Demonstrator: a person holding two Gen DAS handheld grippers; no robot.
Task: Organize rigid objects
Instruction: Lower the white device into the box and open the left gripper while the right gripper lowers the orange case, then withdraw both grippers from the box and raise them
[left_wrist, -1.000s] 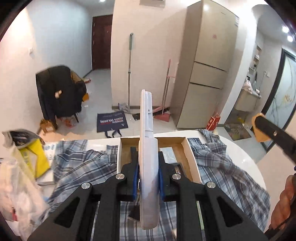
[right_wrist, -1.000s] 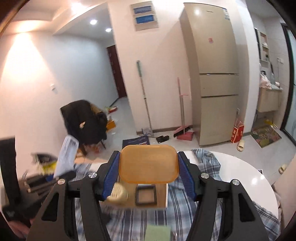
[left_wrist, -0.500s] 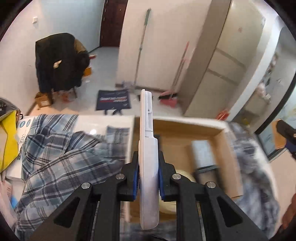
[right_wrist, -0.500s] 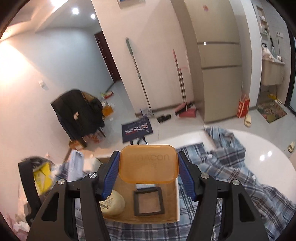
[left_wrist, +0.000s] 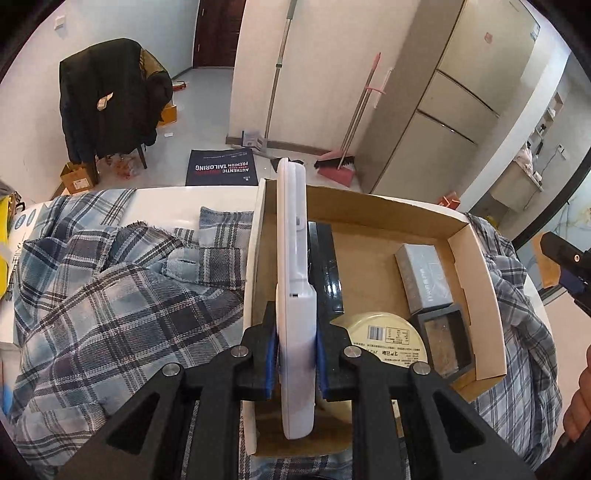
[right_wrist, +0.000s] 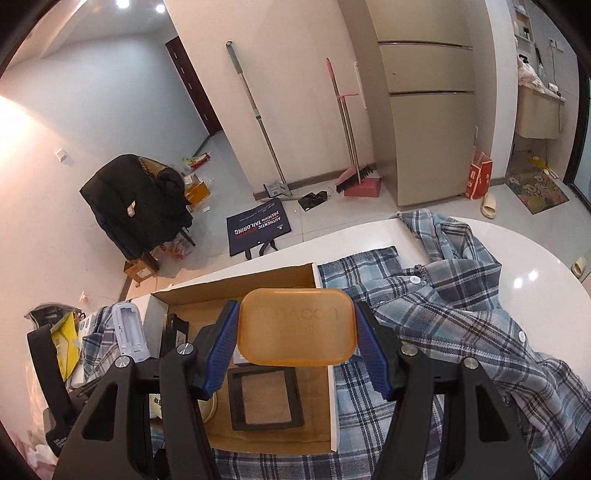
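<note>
Through the left wrist camera we count four things lying in the shallow open cardboard box (left_wrist: 476, 258): one glossy black flat slab (left_wrist: 325, 269) along its left side, one grey rectangular block (left_wrist: 424, 277) toward its far right, one small black square frame (left_wrist: 445, 339) just in front of that block, and one round cream tin with a barcode label (left_wrist: 388, 336) at the near middle. Our left gripper (left_wrist: 295, 354) is clamped on a long flat white plastic device (left_wrist: 293, 258), blue pads pressed to both broad faces. The device stands on edge over the left part of the box, its long axis running away from us along the fingers toward the box's far wall. The box rests on a blue and white plaid shirt (left_wrist: 110, 295) spread over a white table (left_wrist: 192, 195). At the right edge, beyond the box, part of the other black tool and a bit of a hand show.

Through the right wrist camera we see our right gripper (right_wrist: 297, 332) squeezing one rounded translucent amber soap bar (right_wrist: 297, 332) by its two short ends, so its long axis lies crosswise between the pads, broad face toward us. It hangs over the right half of the box (right_wrist: 240, 291). Below it in the box lie the black frame (right_wrist: 264, 398), the black slab (right_wrist: 175, 328) at the left and a sliver of the cream tin (right_wrist: 208, 408). The white device (right_wrist: 129, 332) shows upright at the box's left side.
</note>
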